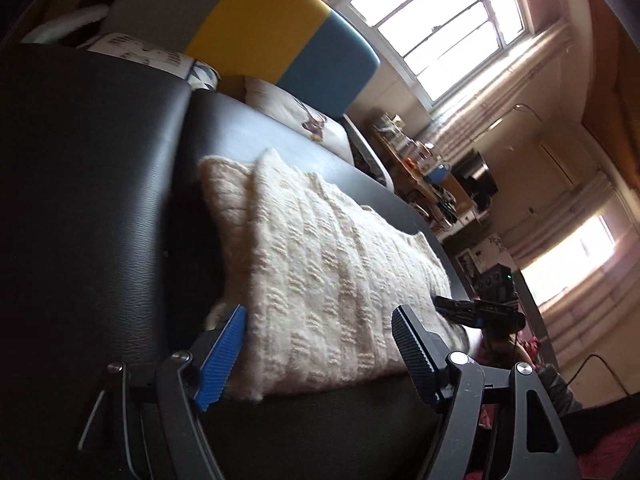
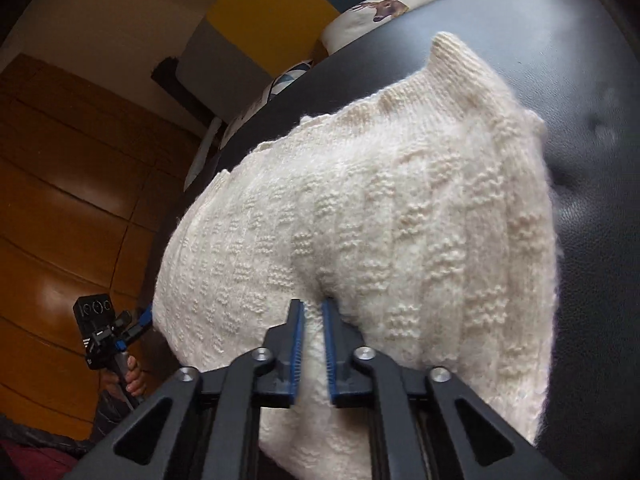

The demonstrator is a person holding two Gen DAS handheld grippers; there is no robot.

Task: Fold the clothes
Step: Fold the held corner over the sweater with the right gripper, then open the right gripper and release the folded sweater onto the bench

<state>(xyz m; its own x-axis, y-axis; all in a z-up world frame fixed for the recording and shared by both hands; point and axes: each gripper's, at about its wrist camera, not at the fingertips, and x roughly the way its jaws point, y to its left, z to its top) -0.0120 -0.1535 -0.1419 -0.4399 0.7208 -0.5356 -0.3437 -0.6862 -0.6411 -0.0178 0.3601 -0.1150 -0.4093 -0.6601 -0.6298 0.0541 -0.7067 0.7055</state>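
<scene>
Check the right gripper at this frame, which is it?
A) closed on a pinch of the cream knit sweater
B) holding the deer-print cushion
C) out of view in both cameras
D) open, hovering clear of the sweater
A: in the right wrist view the right gripper has its blue-padded fingers drawn close together with a fold of the cream knit sweater pinched between them, the knit puckering at the tips; the sweater lies on the black leather seat.
</scene>
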